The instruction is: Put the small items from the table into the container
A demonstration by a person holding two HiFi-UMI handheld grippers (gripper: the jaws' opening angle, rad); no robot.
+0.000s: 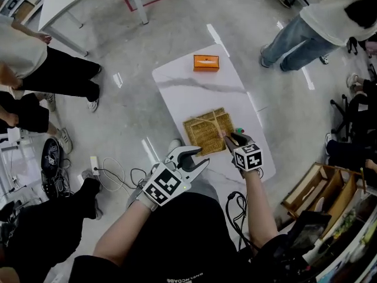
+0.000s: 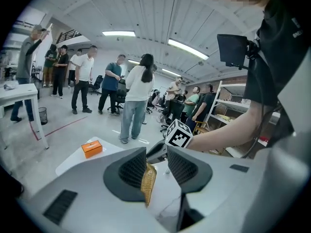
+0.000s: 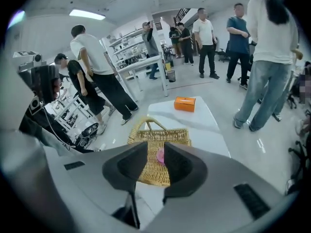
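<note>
Precariously, right gripper point(image 3: 156, 143) pinches pink item point(image 3: 161, 157) above wicker basket point(image 3: 167, 135); left gripper point(image 2: 156, 152) gapes beside it; release near basket's rim could spill it outside.

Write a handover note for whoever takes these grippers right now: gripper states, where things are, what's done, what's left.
Left gripper: open, empty, hovering by the near edge of the basket.
Right gripper: over the basket, jaws partly apart. A pink item shows in the gap against one jaw. I cannot tell whether it is gripped or lying in the basket.
Table: an orange box sits at the far end.
Done: the pink item has reached the basket.
Left: make sure the pink item is dropped in, then look for other small items. I can make out none for certain.
</note>
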